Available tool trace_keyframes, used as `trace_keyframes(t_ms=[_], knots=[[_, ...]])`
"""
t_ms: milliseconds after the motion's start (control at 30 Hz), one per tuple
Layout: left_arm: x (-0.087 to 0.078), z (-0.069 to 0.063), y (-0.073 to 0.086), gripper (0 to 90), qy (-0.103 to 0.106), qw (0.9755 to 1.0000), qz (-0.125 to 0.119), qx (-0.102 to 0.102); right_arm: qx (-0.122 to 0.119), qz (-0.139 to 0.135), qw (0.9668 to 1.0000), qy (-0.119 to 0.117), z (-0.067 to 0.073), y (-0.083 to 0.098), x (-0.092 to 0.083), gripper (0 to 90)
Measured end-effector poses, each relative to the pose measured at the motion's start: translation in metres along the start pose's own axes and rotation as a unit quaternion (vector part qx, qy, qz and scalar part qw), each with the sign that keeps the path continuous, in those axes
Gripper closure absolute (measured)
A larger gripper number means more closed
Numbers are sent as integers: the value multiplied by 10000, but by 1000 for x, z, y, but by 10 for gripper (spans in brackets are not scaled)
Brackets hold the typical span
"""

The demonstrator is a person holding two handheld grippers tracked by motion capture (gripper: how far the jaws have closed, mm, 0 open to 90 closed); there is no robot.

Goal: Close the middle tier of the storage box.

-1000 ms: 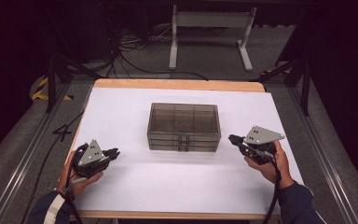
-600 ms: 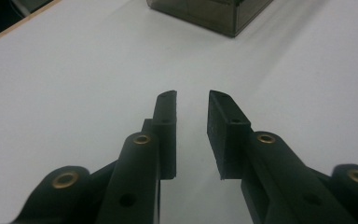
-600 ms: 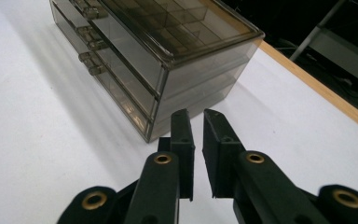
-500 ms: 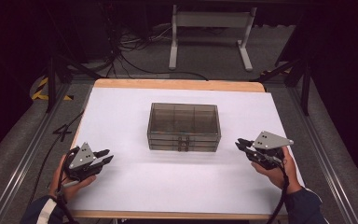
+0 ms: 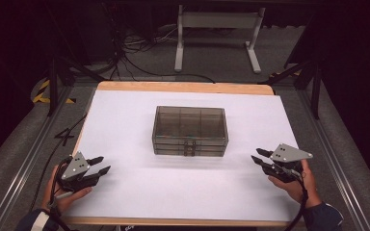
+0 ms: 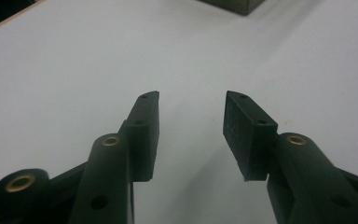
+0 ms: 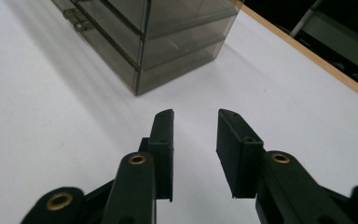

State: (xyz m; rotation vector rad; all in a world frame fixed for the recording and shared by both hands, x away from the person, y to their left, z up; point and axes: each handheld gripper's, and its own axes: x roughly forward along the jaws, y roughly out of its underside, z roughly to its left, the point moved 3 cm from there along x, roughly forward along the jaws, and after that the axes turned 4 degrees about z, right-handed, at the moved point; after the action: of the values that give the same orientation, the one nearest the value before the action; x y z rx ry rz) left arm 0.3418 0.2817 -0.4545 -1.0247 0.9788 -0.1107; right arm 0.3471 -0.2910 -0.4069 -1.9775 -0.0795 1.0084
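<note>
I see the smoky drawer box [image 5: 190,131] mid-frame, long axis left to right. My right gripper [image 5: 262,160], lower right, sits nearer it than my left gripper [image 5: 97,164], lower left; both gape apart, holding nothing

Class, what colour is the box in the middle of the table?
The box is a smoky, see-through grey-brown; it shows best in the right gripper view.
</note>
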Motion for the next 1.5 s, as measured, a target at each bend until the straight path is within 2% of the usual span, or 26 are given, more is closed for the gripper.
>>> trace_keyframes(t_ms=[167,567,633,700,767,833,1100,1233,1400,1433,1500], knots=[[-2,0,4,489,-119,9999,86,13,95,14,9999,-33,-3,11,-1,642],[-2,-2,13,437,70,9999,102,-49,272,-19,9996,3,-2,35,-7,589],[-2,-2,15,394,33,9999,91,-69,306,-17,9995,22,-2,39,-8,576],[-2,-2,17,391,85,9999,76,-78,341,-28,9994,33,-2,43,-9,565],[-3,-3,19,369,87,9999,62,-94,379,-58,9993,35,-2,45,-10,559],[-3,-2,23,354,127,9998,42,-139,536,-101,9985,83,-3,54,-11,542],[-4,-3,32,294,159,9995,28,-254,642,-272,9973,209,-2,63,-18,516],[-7,-3,33,255,172,9993,-78,-314,764,-246,9965,227,-3,68,-19,476],[-9,-2,35,185,62,9989,-222,-399,1208,-153,9924,161,-7,86,-14,308],[-10,-1,36,172,34,9986,-281,-441,1285,-168,9914,181,-8,88,-14,273],[-12,0,37,151,-16,9976,-406,-568,1359,-391,9896,272,-9,88,-19,272]])
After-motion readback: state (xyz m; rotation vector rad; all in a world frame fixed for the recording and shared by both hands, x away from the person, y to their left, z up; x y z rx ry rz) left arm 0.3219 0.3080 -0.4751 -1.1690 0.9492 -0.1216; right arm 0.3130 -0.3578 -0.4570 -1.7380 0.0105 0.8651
